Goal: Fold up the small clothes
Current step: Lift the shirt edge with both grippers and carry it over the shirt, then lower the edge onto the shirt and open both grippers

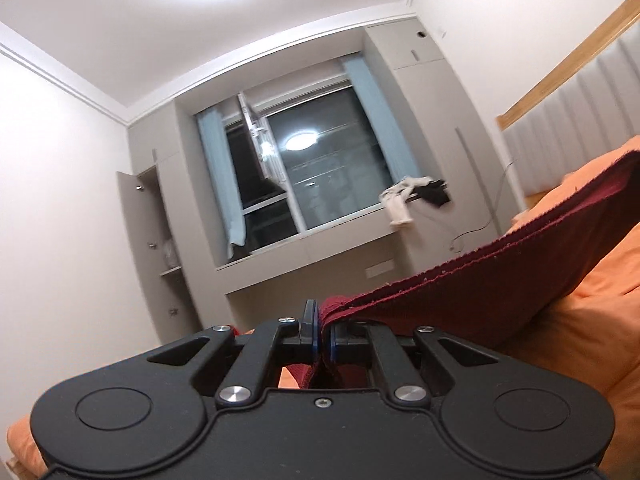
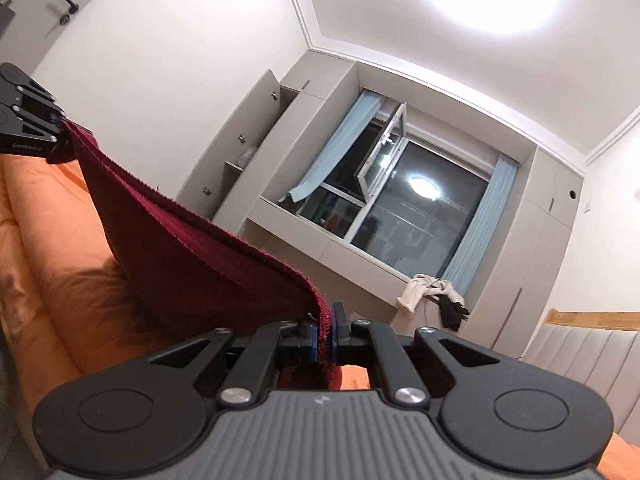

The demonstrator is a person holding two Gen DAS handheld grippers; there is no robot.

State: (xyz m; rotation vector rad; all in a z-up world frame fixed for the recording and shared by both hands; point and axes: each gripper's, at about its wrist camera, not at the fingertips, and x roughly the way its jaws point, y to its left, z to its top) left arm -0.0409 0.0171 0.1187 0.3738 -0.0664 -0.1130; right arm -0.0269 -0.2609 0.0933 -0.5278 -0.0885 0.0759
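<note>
Above the orange bed (image 2: 48, 248), the dark red knit garment (image 2: 192, 256) hangs stretched between the left gripper (image 1: 323, 334) and right gripper (image 2: 327, 338), each clenched on an upper corner; soft, limp, probably light, best gripped along that ribbed edge

One dark red cloth (image 1: 500, 276), two tools, one orange bedcover (image 2: 52, 248), one window (image 1: 316, 176).

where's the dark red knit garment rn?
The dark red knit garment is stretched in the air between both grippers, above the orange bedding: the right gripper clamps one end, the left gripper the other, at far left in the right wrist view.
</note>
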